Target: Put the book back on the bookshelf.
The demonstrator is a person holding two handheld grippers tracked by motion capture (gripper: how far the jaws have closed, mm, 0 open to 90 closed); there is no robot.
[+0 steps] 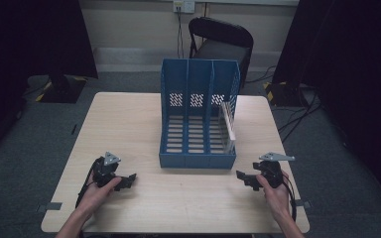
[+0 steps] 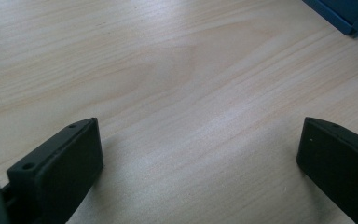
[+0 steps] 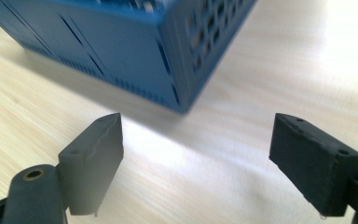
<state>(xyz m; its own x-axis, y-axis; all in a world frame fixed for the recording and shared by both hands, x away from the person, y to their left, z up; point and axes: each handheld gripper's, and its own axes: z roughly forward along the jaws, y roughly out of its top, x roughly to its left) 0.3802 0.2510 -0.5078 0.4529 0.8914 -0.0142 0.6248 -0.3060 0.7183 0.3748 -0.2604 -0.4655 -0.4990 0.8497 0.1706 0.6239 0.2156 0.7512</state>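
So, blue three-slot file rack (image 1: 198, 119) stands upright on the pale wood surface (image 1: 129, 129), roughly centre, a bit toward the far edge. Open fronts of the slots face the person; tall perforated back wall is on the far side. Its long axis, the slot depth, runs from the near edge away toward the far edge; dividers run the same way. A thin flat white item (image 1: 227, 124) sits on edge in the rightmost slot, tilted against the right wall; can't tell what it is.

Left gripper (image 1: 127, 181) is held low over the near-left part of the surface, well apart from the rack, pointing right toward the middle. In the left gripper view its jaws stand wide apart with bare wood between them, gripping nothing; a blue rack corner (image 2: 349, 16) sits at the upper right edge.

Right gripper (image 1: 243, 178) is near the front right corner of the rack, pointing left, not touching it. In the right gripper view the jaws are spread wide, nothing between them, the rack's corner (image 3: 179, 70) just ahead, somewhat blurred.

Nothing lies on the surface between either gripper and the rack. Around: black folding chair (image 1: 221, 42) behind the far edge, dark curtains both sides, cables on grey floor (image 1: 297, 116), wall socket (image 1: 183, 6).
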